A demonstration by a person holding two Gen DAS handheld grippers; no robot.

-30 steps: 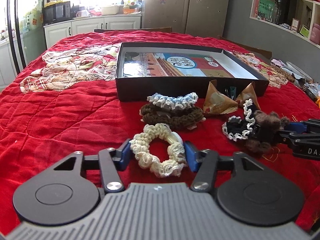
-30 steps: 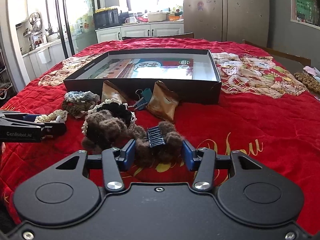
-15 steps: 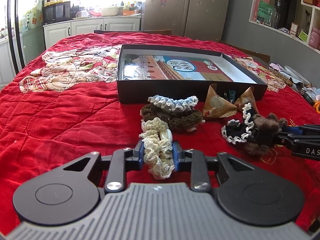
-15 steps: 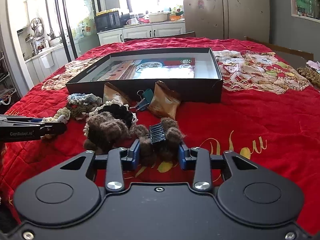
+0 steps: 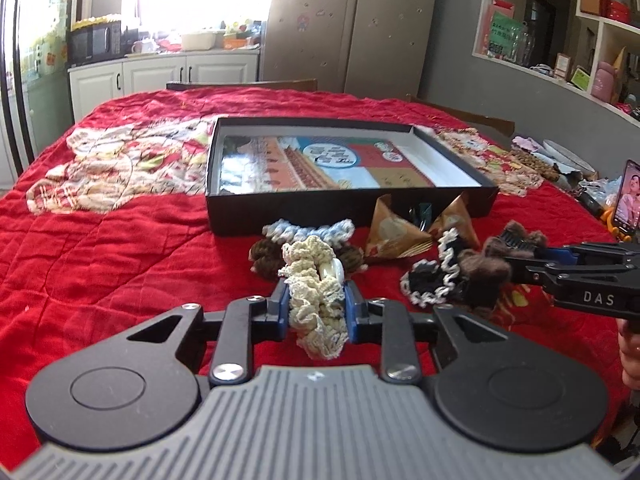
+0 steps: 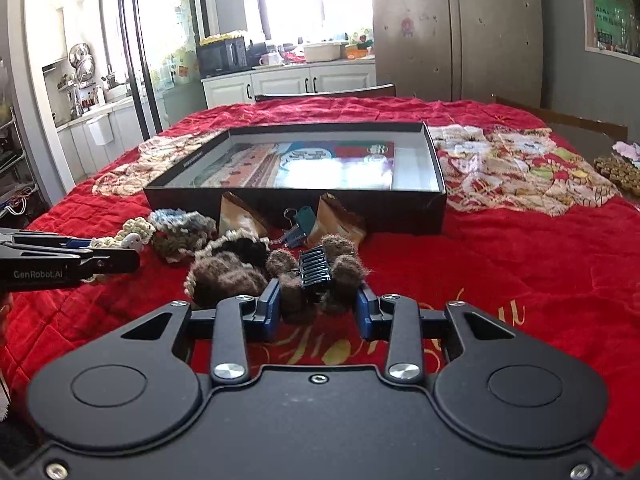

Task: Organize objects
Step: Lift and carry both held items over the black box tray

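Cream crochet is bunched tight between your left gripper (image 5: pixel 315 312) pads: that scrunchie (image 5: pixel 316 300) is pinched near its lower half, with a loose frill hanging below the jaws and the rest standing up above them. Those jaws have just closed onto it. Your right gripper (image 6: pixel 318 312) has just squeezed in too, and it's clamped on the brown fuzzy hair clip (image 6: pixel 316 276), black teeth facing up.

Now the risks. The scrunchie is soft, so the pinch may only have the outer ruffle; lift fast and it could slide out onto the red quilt (image 5: pixel 120 240). That dangling frill could also drag or catch on the near wall of the black box (image 5: pixel 344 208) if you carry it in low.

On the right, watch the black-and-white scrunchie (image 6: pixel 240 246) and the brown puff lying right against the clip. I can't tell whether they're tangled in the fuzz; if they are, they'll come up with it and drop somewhere short of the box.

Between you and the box sit two brown paper packets (image 6: pixel 336 220) and binder clips (image 6: pixel 298 228). A low sweep would knock them about. The two grippers are close together as well, so go one at a time or they could bump.
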